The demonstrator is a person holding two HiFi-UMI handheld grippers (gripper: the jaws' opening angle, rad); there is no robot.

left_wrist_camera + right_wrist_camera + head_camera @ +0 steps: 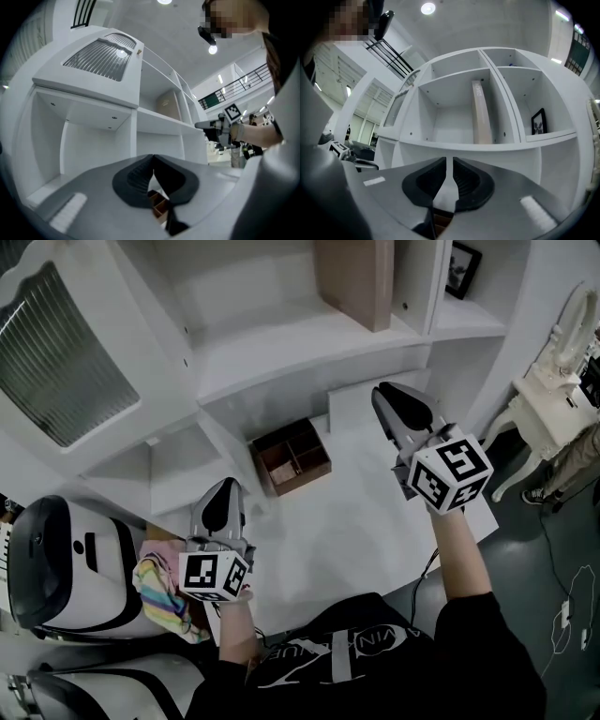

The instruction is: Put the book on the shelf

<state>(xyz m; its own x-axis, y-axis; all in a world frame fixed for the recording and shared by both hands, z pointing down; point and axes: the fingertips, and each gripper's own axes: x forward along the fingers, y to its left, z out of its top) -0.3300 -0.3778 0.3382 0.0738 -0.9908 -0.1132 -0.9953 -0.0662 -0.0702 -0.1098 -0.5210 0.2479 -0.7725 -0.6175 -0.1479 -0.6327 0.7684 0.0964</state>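
The book (356, 282) is tan and stands upright in a middle compartment of the white shelf (309, 357), against its right wall; its spine (480, 112) faces the right gripper view, and it also shows as the book (168, 105) in the left gripper view. My right gripper (389, 395) is raised in front of the shelf, below the book and apart from it. Its jaws (446, 161) stand a thin slit apart with nothing between them. My left gripper (223, 495) hangs lower at the left, its jaws (153, 159) shut and empty.
A brown wooden divided box (291, 457) sits on the white desk (375, 512) under the shelf. A small framed picture (463, 270) stands in the right compartment. A striped cloth (164, 592) lies by my left arm. A white ornate table (553, 399) stands far right.
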